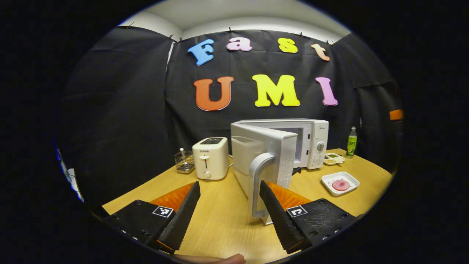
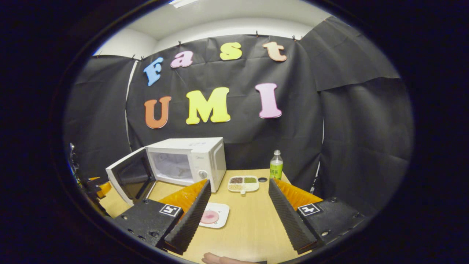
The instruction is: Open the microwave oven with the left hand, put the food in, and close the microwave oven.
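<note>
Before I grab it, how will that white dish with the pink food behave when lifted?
The white dish looks rigid and shallow, so it probably lifts flat without flexing. Its low rim gives little to pinch and may be slippery. The pink food lies loose on it, so tilting could slide it off.

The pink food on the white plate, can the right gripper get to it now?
Probably yes. The right gripper is open and the white plate with the pink food lies on the table just ahead, beside its left finger, with nothing between. The microwave door stands open farther back.
</note>
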`<state>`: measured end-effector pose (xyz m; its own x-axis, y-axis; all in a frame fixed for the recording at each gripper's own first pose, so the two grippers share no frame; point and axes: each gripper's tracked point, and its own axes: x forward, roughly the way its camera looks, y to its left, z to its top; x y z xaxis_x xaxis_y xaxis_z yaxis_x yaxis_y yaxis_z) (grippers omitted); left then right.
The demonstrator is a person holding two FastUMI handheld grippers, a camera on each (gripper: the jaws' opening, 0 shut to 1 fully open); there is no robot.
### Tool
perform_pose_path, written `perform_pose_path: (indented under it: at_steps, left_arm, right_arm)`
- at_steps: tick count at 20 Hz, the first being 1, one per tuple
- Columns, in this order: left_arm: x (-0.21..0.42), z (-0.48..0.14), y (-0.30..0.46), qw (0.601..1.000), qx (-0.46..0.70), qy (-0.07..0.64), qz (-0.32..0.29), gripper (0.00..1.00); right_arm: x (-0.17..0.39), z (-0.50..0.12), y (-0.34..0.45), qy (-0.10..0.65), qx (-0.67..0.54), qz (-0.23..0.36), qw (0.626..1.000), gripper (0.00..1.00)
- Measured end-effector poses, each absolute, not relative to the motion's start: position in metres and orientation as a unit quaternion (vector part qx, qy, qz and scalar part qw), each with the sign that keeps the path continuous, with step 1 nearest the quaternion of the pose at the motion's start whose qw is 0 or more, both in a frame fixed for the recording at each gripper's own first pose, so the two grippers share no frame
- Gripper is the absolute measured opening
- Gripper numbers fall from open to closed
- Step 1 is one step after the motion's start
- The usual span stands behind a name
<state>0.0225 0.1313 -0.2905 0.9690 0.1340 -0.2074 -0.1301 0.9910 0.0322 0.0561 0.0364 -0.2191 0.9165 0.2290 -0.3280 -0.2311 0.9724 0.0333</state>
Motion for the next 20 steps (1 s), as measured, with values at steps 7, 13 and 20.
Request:
perform_pose_path:
  at_steps: [7,13,20]
  left_arm:
    - [0.0,-0.228,0.131,0.994,0.018,0.065,0.089,0.95]
    - [0.007,-0.213,0.095,0.995,-0.003,0.074,0.065,0.95]
    - [0.005,-0.177,0.068,0.996,-0.015,0.054,0.065,0.95]
  right_arm:
    - [0.102,-0.256,0.047,0.248,-0.029,0.12,0.961,1.0]
    - [0.137,-0.331,0.063,0.388,-0.038,0.157,0.907,0.92]
    - [0.138,-0.419,0.093,0.539,0.037,0.205,0.817,0.78]
